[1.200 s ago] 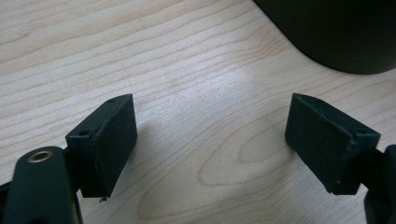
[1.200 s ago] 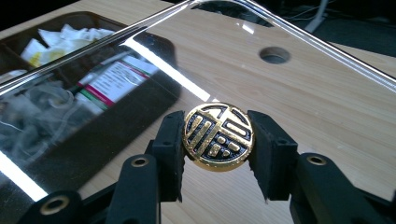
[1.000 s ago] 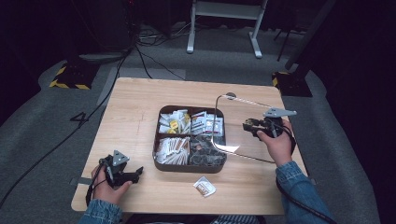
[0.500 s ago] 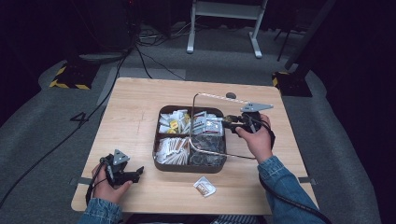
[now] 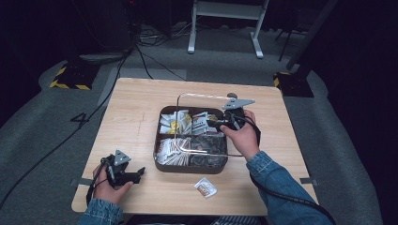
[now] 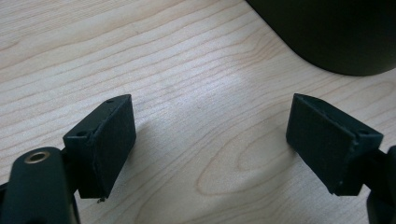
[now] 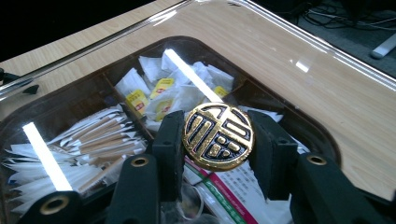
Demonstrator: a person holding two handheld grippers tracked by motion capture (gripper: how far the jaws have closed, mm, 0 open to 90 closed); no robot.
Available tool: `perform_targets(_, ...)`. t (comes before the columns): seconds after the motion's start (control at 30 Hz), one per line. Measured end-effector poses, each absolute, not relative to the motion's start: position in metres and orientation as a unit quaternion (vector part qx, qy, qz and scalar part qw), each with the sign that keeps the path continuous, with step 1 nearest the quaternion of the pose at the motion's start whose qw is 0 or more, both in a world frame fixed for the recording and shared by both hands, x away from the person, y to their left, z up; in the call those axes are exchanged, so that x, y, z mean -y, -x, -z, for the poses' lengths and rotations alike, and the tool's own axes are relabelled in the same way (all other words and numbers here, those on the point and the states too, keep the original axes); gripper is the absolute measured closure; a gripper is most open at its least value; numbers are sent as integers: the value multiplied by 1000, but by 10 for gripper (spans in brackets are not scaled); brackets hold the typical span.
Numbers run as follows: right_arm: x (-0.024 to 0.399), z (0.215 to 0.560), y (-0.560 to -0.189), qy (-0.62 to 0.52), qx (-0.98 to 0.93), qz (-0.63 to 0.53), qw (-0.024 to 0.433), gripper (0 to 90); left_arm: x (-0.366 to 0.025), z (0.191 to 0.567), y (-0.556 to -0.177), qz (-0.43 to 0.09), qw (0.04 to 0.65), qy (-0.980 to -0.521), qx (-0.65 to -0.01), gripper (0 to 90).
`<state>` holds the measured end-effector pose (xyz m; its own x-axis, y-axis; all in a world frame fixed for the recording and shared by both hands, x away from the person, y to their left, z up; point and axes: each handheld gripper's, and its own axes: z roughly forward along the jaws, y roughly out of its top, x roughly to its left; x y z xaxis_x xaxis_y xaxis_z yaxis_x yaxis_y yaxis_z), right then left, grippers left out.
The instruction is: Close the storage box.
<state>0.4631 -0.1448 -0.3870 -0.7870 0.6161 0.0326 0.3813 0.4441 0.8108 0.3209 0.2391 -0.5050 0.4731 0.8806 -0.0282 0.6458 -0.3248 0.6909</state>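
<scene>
Item: transparent lid [image 5: 202, 124] with a round gold knob [image 7: 218, 136], held level above a dark compartment tray [image 5: 189, 168] at the centre of the wooden table [image 5: 136, 108]. In the right gripper view the knob is seen clamped between the two black pads of the right gripper [image 7: 218, 140], one pad pressed to each side of it; the tongs are closed as far as the knob allows. In the high view the right gripper [image 5: 224, 123] is seen at about 2 o'clock from the tray's centre, and the lid's clear rim is seen extending from it toward 9 o'clock over the compartments.

Tray contents, seen through the lid: white sachets with yellow labels [image 7: 161, 98] in the far compartment, pale paper sticks [image 7: 98, 140] in the one at 9 o'clock of the knob, a white and magenta packet [image 7: 233, 186] below the knob.

Left gripper [image 5: 126, 172]: rested on the table at 8 o'clock from the tray, well apart from it. Its jaws are seen standing wide apart, bare wood between them, nothing held.

Loose item: one small sachet [image 5: 205, 187] laid on the table just at 6 o'clock of the tray.
</scene>
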Motion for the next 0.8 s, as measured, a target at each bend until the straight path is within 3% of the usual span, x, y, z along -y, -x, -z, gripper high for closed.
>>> perform_targets(0.8, 88, 416, -459, -291, -856, -406, 131, 586, -238, 505, -322, -180, 329, -793, -480, 160)
